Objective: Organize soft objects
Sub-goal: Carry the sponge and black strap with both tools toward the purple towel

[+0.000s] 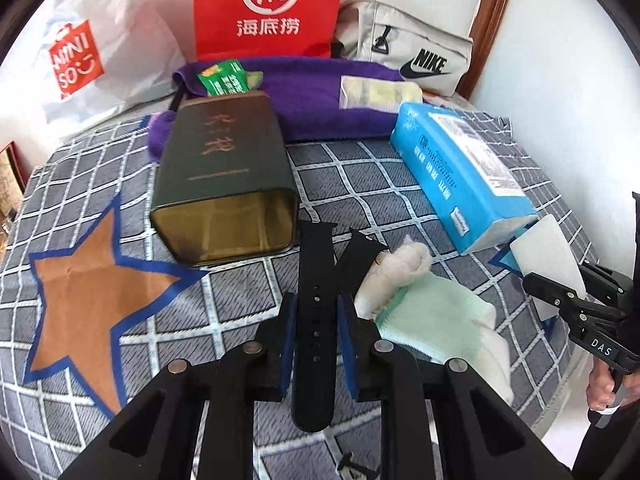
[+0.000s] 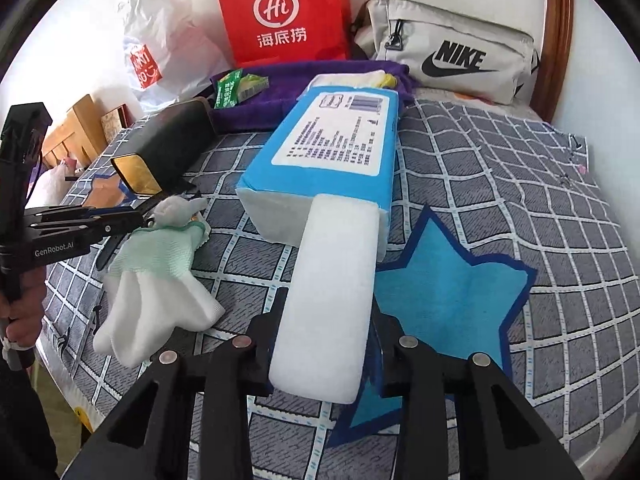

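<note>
Left wrist view: my left claw [image 1: 316, 312], angled steeply down over the bed [image 1: 360, 168], is clamped on a black watch strap [image 1: 316, 280] beside the white-and-green gloves [image 1: 424, 308]. Right wrist view: my right claw [image 2: 326, 332], likewise pitched down, grips white tissues [image 2: 332, 280] protruding from the blue tissue pack [image 2: 320, 172].

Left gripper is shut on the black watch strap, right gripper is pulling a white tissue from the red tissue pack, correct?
Not quite: the tissue pack is blue, as the right wrist view shows. The rest holds: left gripper shut on the black watch strap, right gripper on the white tissue.
</note>
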Available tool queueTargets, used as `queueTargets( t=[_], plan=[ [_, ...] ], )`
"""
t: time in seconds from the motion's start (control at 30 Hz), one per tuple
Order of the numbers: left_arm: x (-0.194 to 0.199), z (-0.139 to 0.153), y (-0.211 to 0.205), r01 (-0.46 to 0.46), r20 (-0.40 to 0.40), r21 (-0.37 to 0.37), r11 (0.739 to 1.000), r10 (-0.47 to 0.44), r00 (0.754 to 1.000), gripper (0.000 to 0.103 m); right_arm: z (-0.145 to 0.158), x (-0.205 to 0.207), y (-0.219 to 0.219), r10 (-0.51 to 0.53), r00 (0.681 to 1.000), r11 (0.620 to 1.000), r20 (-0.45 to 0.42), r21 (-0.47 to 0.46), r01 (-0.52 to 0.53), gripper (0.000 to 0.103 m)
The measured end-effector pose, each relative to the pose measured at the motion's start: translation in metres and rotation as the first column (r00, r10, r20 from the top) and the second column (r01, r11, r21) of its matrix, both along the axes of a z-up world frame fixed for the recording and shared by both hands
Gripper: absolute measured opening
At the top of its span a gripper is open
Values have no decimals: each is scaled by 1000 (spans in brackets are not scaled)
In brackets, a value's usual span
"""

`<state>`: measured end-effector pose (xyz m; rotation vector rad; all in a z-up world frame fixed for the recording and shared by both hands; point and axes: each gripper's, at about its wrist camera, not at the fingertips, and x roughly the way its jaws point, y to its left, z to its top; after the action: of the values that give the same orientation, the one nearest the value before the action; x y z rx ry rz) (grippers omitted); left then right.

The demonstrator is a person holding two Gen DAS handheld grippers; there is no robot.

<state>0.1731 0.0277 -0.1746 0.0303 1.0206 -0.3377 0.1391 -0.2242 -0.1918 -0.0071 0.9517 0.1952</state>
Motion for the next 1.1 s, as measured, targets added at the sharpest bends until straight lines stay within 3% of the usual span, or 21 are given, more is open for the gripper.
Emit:
queueTargets(
  t=[0.4,0.57,1.1],
  plan=[
    [-40,24,9,-25,44,-30,999,27,999,19,26,-27,-4,11,998,1000,60,-10,-11,33],
    [-51,37,19,-82,62,-41,996,85,994,19,38,-35,-5,27,996,1000,90,-12,-26,33],
    [-44,75,36,-215,89,-69,974,220,971,19,77,-21,-13,34,991,999,129,24,-37,33]
  ],
)
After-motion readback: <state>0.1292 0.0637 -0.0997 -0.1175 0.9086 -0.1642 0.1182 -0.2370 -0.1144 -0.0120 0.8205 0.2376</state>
